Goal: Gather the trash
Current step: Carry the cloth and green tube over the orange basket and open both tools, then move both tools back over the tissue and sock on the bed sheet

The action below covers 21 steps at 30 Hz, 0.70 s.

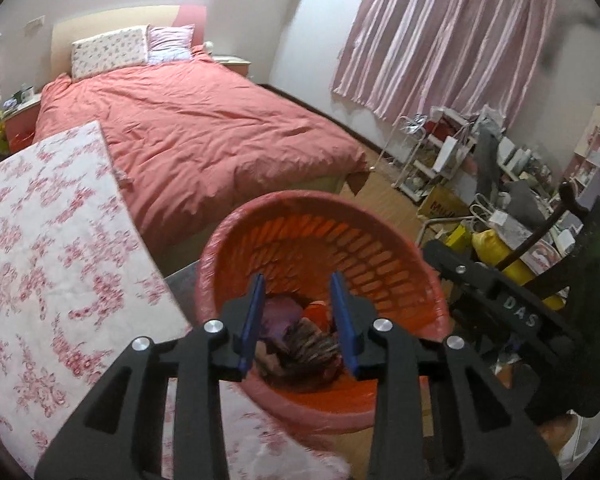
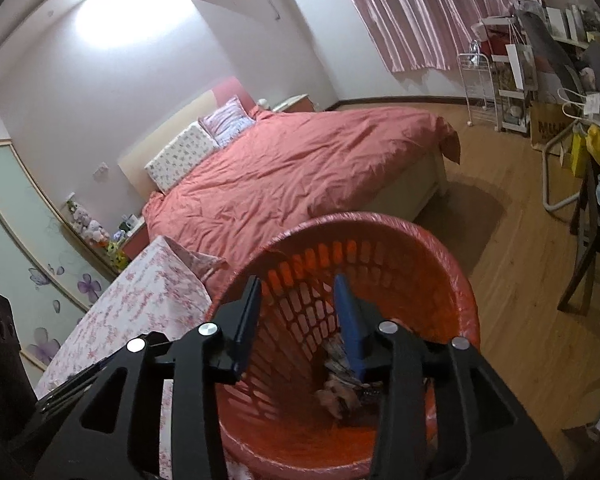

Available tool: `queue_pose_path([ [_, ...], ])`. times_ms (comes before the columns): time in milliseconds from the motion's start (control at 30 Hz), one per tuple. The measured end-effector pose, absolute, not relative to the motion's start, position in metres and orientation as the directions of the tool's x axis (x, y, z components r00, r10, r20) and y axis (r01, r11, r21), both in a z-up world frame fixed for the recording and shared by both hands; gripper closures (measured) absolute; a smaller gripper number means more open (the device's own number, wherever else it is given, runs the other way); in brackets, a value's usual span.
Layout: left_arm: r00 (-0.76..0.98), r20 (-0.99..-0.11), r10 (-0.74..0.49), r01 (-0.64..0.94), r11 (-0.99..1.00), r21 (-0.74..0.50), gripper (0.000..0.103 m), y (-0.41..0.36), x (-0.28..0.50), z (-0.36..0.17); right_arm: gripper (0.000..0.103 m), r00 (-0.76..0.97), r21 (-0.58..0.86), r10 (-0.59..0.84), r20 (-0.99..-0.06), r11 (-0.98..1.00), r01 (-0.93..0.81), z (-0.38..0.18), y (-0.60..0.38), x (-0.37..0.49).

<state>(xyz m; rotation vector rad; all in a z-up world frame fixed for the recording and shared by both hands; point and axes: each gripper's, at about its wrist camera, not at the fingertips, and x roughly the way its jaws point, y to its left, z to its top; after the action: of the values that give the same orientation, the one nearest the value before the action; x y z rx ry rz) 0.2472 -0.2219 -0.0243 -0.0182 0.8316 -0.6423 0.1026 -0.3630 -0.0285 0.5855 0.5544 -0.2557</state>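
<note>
Trash lies at the bottom of the orange basket, under both grippers. Left gripper hangs over the basket's mouth, jaws partly apart, nothing between them. Right gripper does likewise. Beyond the far rim lies the bed; a floral-covered surface crowds one side, open wooden floor the other.

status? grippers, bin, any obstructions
Left gripper open, empty, over bin. Right gripper open, empty, same. Orange bin lined, trash at bottom. Nothing blocking.
</note>
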Motion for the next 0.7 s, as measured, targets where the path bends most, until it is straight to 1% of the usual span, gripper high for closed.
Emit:
queue_pose_path([
  [133, 0.547, -0.680, -0.488, 0.488, 0.846, -0.214, 0.056, -0.197, 0.246, -0.022, 0.064, 0.814, 0.430, -0.079, -0.575, 0.817, 0.384, -0.026, -0.358, 0.104],
  [200, 0.573, -0.676, -0.463, 0.472, 0.861, -0.190, 0.052, -0.183, 0.244, -0.019, 0.064, 0.812, 0.413, -0.082, -0.578, 0.829, 0.378, -0.022, -0.352, 0.106],
  [267, 0.610, -0.671, -0.421, 0.442, 0.884, -0.153, 0.045, -0.164, 0.241, -0.016, 0.064, 0.811, 0.394, -0.079, -0.579, 0.845, 0.363, -0.019, -0.343, 0.107],
  [500, 0.685, -0.661, -0.307, 0.320, 0.941, -0.105, 0.035, -0.083, 0.233, -0.008, 0.063, 0.815, 0.337, -0.020, -0.579, 0.905, 0.261, -0.001, -0.291, 0.120],
  [567, 0.701, -0.658, -0.275, 0.284, 0.954, -0.096, 0.031, -0.062, 0.231, -0.006, 0.059, 0.818, 0.326, -0.002, -0.575, 0.917, 0.232, 0.002, -0.278, 0.122],
  [700, 0.745, -0.639, -0.192, 0.186, 0.980, -0.078, 0.025, -0.006, 0.226, -0.001, 0.056, 0.814, 0.295, 0.059, -0.578, 0.945, 0.141, 0.011, -0.230, 0.136],
])
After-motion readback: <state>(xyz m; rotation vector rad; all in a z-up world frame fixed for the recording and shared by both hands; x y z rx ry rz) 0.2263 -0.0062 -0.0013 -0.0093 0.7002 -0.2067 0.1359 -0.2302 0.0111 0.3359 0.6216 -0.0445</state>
